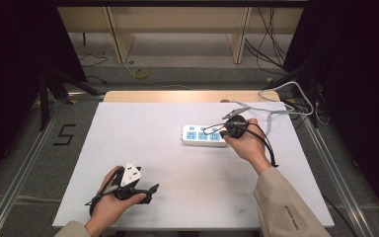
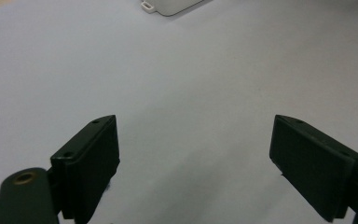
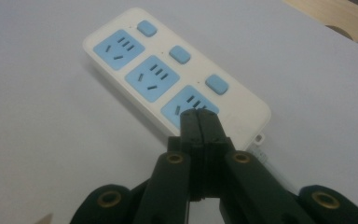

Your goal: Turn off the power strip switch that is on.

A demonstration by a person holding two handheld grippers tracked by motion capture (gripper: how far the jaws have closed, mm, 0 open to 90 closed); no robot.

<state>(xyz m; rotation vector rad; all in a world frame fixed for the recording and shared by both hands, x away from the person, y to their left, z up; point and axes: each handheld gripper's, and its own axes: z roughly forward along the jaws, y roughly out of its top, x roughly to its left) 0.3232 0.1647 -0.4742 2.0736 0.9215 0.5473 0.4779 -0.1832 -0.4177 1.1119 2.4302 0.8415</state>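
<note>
White power strip (image 3: pixel 168 77) with three blue sockets and three blue switches, flat on the pale worktop (image 1: pixel 143 148), right of middle, cord end toward the far right edge. Over its nearest socket, right gripper (image 3: pixel 199 116), jaws pressed fully together with nothing between them; likely closed so as to make one narrow tip for prodding a switch or socket. Well apart, near the front left edge, left gripper (image 2: pixel 193 154), jaws spread wide and empty above bare worktop, seemingly parked out of the way.

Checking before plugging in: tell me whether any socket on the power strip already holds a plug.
No, all three blue sockets on the power strip are empty.
</note>
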